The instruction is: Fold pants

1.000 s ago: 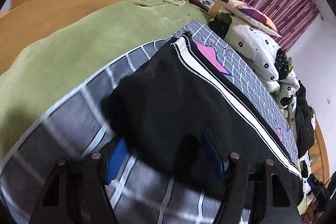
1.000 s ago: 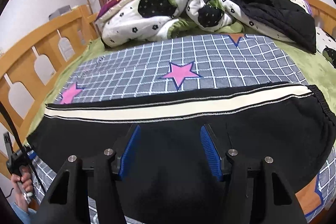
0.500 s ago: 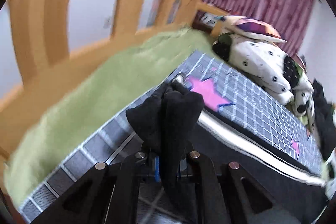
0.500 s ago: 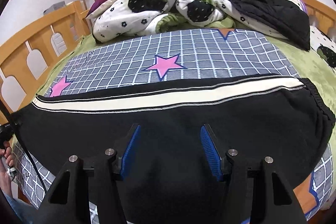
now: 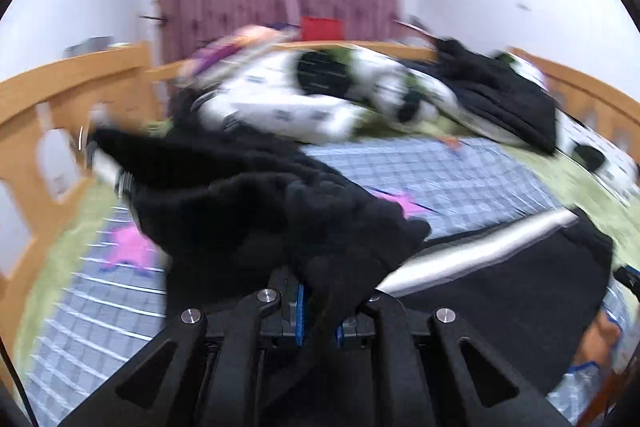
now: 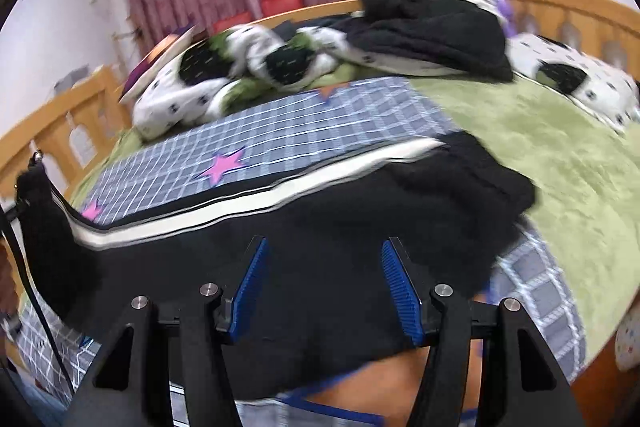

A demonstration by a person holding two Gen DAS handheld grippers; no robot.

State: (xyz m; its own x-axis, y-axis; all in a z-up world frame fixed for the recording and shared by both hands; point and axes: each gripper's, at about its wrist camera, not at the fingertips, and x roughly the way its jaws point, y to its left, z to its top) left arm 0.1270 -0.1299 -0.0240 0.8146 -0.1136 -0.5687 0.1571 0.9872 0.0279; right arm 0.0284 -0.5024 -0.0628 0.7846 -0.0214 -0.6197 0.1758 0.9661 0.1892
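Observation:
Black pants [image 6: 320,239] with a white side stripe lie across a grey checked sheet [image 6: 320,123] with pink stars. My left gripper [image 5: 318,319] is shut on the pants' leg end [image 5: 248,211] and holds it bunched and lifted above the sheet. The lifted end shows at the far left of the right wrist view [image 6: 44,227]. My right gripper [image 6: 322,291] is open and empty, low over the pants near the waistband end [image 6: 480,179].
A green blanket [image 6: 540,155] covers the bed to the right. A black-and-white duvet [image 6: 248,75] and a dark jacket [image 6: 432,27] are piled at the back. Wooden rails [image 5: 60,99] run along the bed's sides.
My left gripper closed on the pants' leg end, lifted it and swung round toward the waistband. My right gripper stayed open and shifted right over the pants.

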